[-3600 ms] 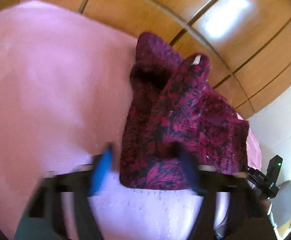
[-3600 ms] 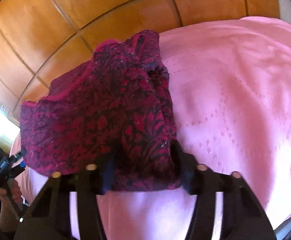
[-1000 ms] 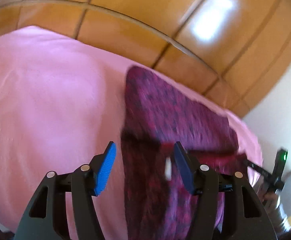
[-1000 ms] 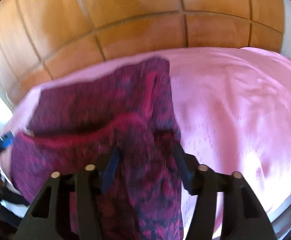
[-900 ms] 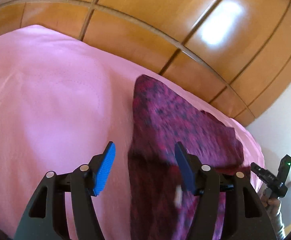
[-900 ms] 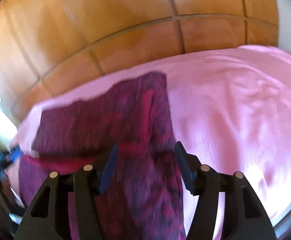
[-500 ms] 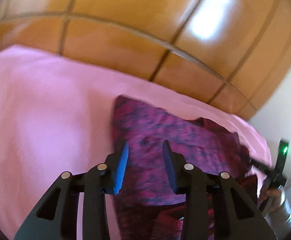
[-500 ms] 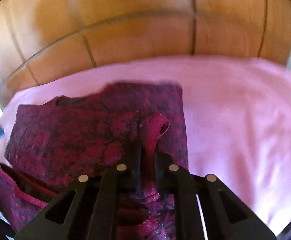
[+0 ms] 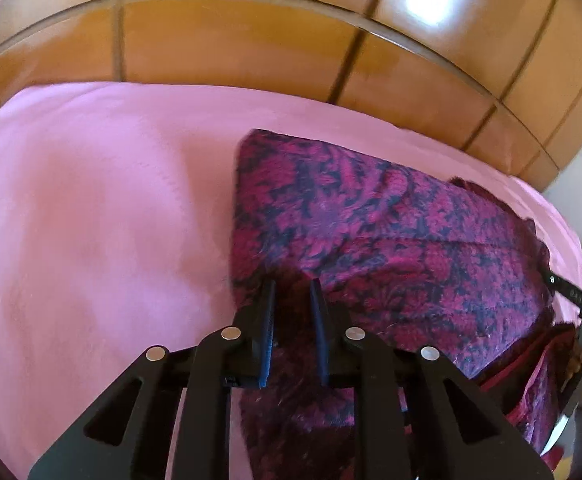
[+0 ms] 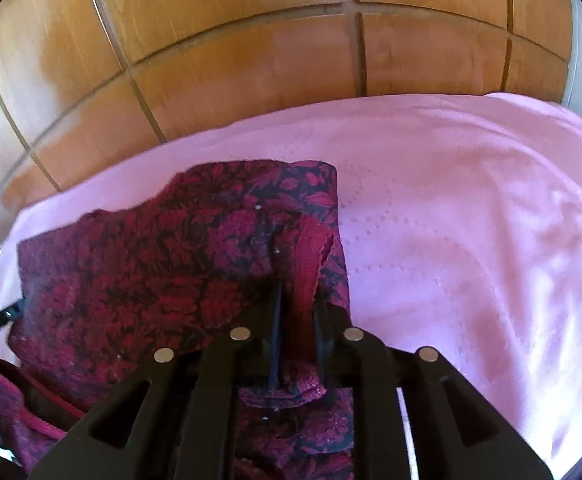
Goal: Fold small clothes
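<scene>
Wooden panelling [image 9: 231, 52] runs behind a bed under a pink bedspread [image 9: 83, 220], and the dark red patterned garment [image 9: 371, 232] lies across it with its long axis running side to side, from one pair of tongs to the other.

Start at your left. The left tongs [image 9: 292, 292] sit at the garment's near left corner. Their jaws have just been closing and now stand close together with a bunched fold of the cloth pinched between them. From here the garment spreads away to the right and towards the panelling, and its far left corner lies almost straight ahead of the tongs.

Across to your right. The right tongs [image 10: 295, 292] hold the matching near corner, where a plain red hem band [image 10: 311, 256] rises between the fingers. These jaws have just closed too and are clamped on that band. From this side the garment stretches off to the left, with its far right corner just ahead of the tongs.

So each hand is nearest its own end, and both grips are on the near long edge. The far long edge lies ahead of both, near the panelling. I judge the coming fold turns on that: carry the near edge forward over the cloth, both hands level, keeping the edge parallel to the far one so the corners meet.
</scene>
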A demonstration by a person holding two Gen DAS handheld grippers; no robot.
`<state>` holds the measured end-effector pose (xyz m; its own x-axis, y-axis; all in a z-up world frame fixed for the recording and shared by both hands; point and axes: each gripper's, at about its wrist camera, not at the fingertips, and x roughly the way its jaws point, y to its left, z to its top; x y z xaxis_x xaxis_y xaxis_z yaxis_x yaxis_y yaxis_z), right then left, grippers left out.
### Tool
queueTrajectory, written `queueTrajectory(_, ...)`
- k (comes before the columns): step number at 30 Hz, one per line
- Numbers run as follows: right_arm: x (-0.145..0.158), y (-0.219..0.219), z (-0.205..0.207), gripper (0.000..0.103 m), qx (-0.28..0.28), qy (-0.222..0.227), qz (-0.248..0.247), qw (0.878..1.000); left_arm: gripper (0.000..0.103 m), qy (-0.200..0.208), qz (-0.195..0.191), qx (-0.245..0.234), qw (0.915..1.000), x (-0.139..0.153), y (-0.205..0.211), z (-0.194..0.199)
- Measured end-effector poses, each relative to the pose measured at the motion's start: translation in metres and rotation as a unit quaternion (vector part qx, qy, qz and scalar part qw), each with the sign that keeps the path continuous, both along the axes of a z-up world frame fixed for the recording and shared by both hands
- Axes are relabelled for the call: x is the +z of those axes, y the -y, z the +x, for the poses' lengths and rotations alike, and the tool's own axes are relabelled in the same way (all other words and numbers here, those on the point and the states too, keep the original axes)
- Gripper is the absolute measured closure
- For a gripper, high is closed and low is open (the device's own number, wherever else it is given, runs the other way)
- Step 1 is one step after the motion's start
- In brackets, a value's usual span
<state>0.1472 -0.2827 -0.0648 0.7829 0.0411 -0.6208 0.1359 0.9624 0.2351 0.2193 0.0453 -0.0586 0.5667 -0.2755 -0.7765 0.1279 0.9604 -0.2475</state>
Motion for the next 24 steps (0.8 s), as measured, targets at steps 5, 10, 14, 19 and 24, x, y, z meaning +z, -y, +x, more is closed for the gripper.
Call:
queueTrajectory(5, 0.012, 0.014, -0.027, 0.051, 0.006, 0.022, 0.046, 0.999, 0.066, 0.011, -0.068, 0.026, 0.9973, 0.018, -0.035, -0.032)
queueTrajectory(10, 0.006, 0.024, -0.07, 0.048, 0.025, 0.014, 0.075, 0.997, 0.058, 0.012, -0.155, -0.001, 0.9879, 0.014, -0.053, -0.075)
queueTrajectory(14, -0.003, 0.027, -0.109, 0.049, 0.032, 0.015, 0.098, 0.995, 0.058, 0.018, -0.175, -0.027, 0.984, 0.013, -0.053, -0.11)
queueTrajectory(19, -0.002, 0.013, -0.143, 0.052, 0.052, 0.02, 0.093, 0.994, 0.058, 0.01, -0.155, -0.063, 0.9859, 0.007, -0.028, -0.132)
queueTrajectory(24, -0.011, -0.012, -0.139, 0.057, 0.076, -0.003, 0.037, 0.996, 0.064, 0.003, -0.131, -0.064, 0.9893, -0.004, -0.008, -0.135)
